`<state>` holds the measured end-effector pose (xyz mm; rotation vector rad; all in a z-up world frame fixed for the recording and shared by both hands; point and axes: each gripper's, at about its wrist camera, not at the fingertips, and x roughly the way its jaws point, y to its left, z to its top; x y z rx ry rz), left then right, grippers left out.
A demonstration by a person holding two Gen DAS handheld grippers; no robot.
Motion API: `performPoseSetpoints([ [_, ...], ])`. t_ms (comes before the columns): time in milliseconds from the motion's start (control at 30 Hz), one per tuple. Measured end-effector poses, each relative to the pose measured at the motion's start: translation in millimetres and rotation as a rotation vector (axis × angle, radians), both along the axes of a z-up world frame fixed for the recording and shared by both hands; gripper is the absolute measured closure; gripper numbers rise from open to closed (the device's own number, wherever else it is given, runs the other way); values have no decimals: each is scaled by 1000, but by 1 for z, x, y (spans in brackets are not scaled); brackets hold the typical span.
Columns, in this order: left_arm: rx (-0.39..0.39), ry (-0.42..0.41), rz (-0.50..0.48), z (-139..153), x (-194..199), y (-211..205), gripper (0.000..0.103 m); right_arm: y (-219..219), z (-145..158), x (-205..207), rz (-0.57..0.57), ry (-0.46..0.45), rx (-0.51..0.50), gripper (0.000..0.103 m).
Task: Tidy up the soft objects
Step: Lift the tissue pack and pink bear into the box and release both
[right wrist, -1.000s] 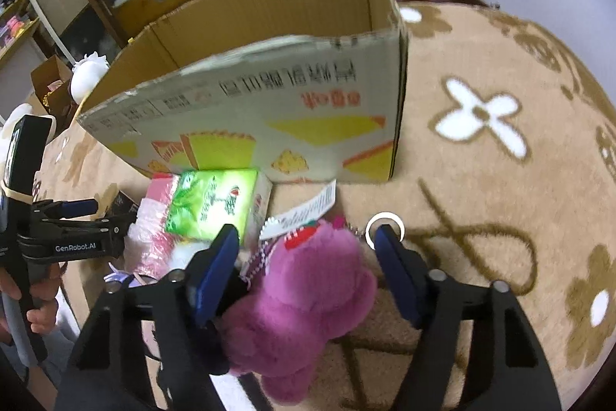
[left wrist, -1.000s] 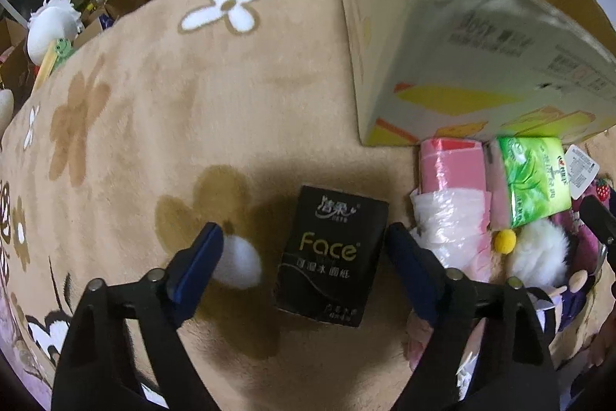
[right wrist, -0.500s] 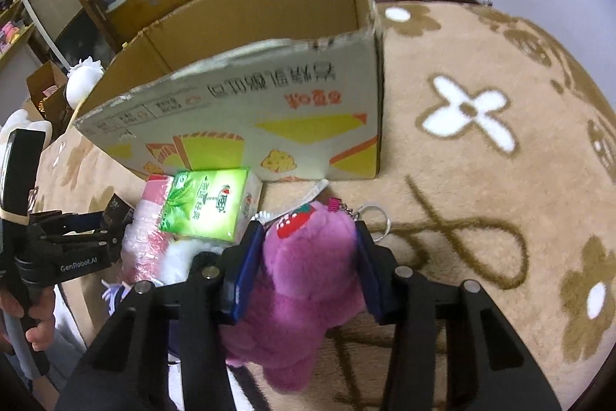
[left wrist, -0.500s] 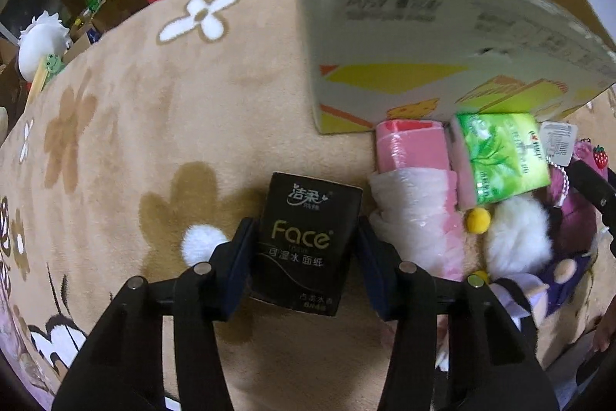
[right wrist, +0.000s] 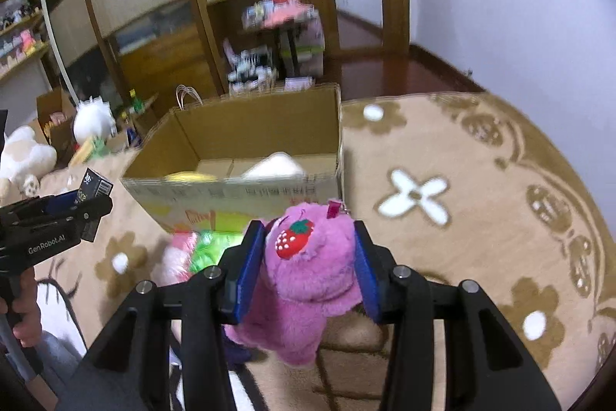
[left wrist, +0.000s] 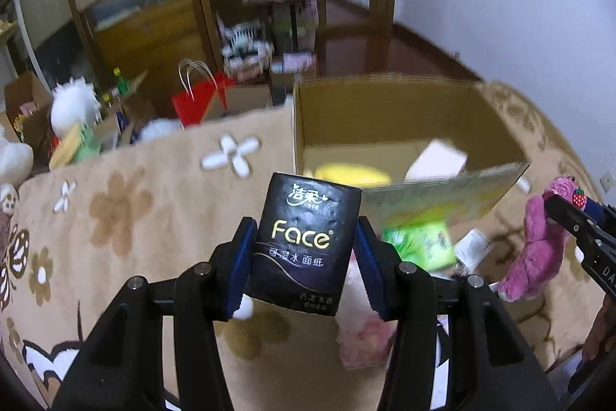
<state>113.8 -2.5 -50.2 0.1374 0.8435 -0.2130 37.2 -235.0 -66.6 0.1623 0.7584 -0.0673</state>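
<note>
My left gripper (left wrist: 306, 259) is shut on a black "Face" tissue pack (left wrist: 306, 245) and holds it up above the beige rug, in front of the open cardboard box (left wrist: 389, 110). My right gripper (right wrist: 308, 268) is shut on a purple plush bear (right wrist: 308, 280) with a strawberry patch, lifted off the rug before the same box (right wrist: 254, 126). The bear also shows at the right of the left wrist view (left wrist: 535, 249). The left gripper with its pack shows at the left of the right wrist view (right wrist: 73, 207). The box holds a yellow item (left wrist: 348, 176) and a pale item (left wrist: 435, 160).
A green tissue pack (left wrist: 421, 243) and pink soft packs (right wrist: 177, 253) lie on the rug by the box's near wall. A red paper bag (left wrist: 196, 99), white plush toys (left wrist: 73, 106) and wooden shelving (left wrist: 246, 6) stand beyond the rug (right wrist: 462, 149).
Both grippers closed on their objects and lifted them off the rug. The views tilted up, so the inside of the box and the room behind now show.
</note>
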Motion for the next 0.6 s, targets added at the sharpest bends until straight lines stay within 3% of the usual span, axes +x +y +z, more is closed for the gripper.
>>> performPoseSetpoints([
  [300, -31, -153, 19, 43, -9, 4, 54, 2, 61, -17, -11, -205, -70, 55],
  [600, -67, -241, 13, 64, 6, -1, 54, 1, 87, -9, -16, -285, -105, 55],
])
